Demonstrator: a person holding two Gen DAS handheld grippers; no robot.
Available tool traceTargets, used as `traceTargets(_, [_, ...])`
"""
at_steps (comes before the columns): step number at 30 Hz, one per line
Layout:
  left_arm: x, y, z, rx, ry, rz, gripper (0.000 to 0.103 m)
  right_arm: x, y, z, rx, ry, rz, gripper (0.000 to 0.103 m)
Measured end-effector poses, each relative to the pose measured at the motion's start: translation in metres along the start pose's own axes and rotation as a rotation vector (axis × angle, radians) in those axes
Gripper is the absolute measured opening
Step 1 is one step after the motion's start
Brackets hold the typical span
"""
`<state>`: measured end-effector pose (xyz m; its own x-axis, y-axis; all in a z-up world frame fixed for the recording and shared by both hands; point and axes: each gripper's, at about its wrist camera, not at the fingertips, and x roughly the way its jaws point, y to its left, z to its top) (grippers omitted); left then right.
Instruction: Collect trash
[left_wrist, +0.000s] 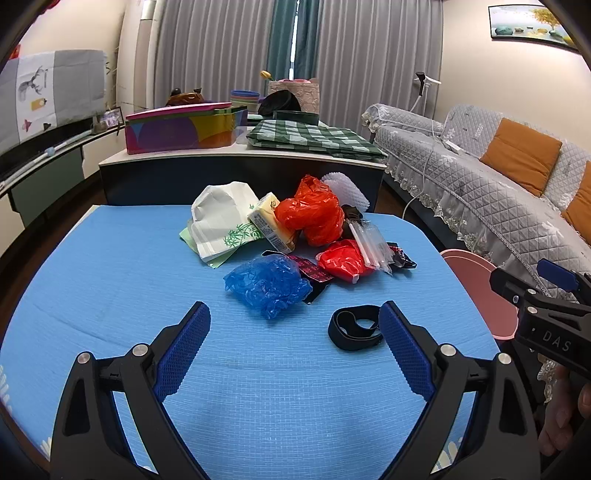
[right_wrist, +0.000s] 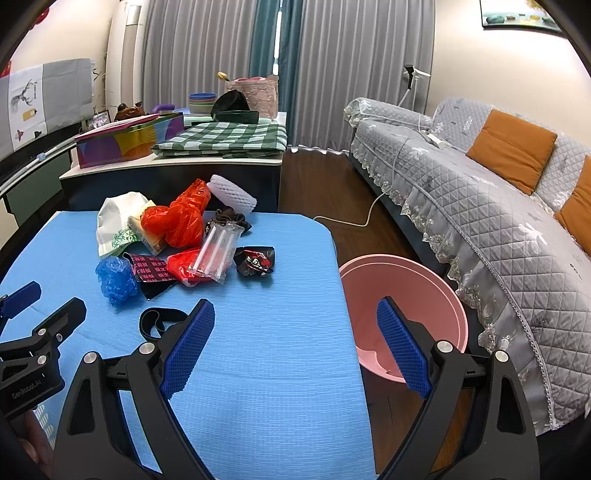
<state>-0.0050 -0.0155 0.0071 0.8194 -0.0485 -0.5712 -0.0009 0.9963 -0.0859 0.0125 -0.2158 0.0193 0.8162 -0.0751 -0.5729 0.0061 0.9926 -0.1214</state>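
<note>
A heap of trash lies on the blue table (left_wrist: 110, 280): a white paper bag (left_wrist: 221, 218), an orange plastic bag (left_wrist: 314, 216), a crumpled blue plastic bag (left_wrist: 267, 282), a clear straw packet (right_wrist: 218, 249), a black snack wrapper (right_wrist: 255, 260). A black band (left_wrist: 351, 326) lies nearer, just left of my left gripper's right finger. My left gripper (left_wrist: 295, 317) stands open over the cloth, short of the blue bag. My right gripper (right_wrist: 295, 314) is open too, straddling the table's right edge, with a pink bin (right_wrist: 402, 291) on the floor beyond its right finger.
A grey quilted sofa (right_wrist: 480, 206) with orange cushions runs along the right. Behind the table stands a low cabinet (left_wrist: 243, 173) bearing a colourful box, a folded green checked cloth and bowls. A white cable (right_wrist: 369, 214) trails on the wooden floor.
</note>
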Motion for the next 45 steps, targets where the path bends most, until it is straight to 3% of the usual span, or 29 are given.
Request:
traceTargets(27, [0.0, -0.001, 0.0, -0.008, 0.001, -0.005, 0.089, 0.0, 0.001, 0.0, 0.002, 0.0, 0.022, 0.087])
traceTargets(35, [-0.001, 0.006, 0.0, -0.031, 0.001, -0.008, 0.083, 0.005, 0.009, 0.001, -0.001, 0.011, 0.06, 0.071])
traceTargets(42, [0.005, 0.022, 0.002, -0.073, 0.022, 0.003, 0.067, 0.02, 0.028, 0.0, -0.011, 0.047, 0.113, 0.058])
traceTargets(45, [0.008, 0.03, 0.003, -0.095, 0.029, 0.007, 0.06, 0.032, 0.038, -0.001, -0.01, 0.092, 0.194, 0.052])
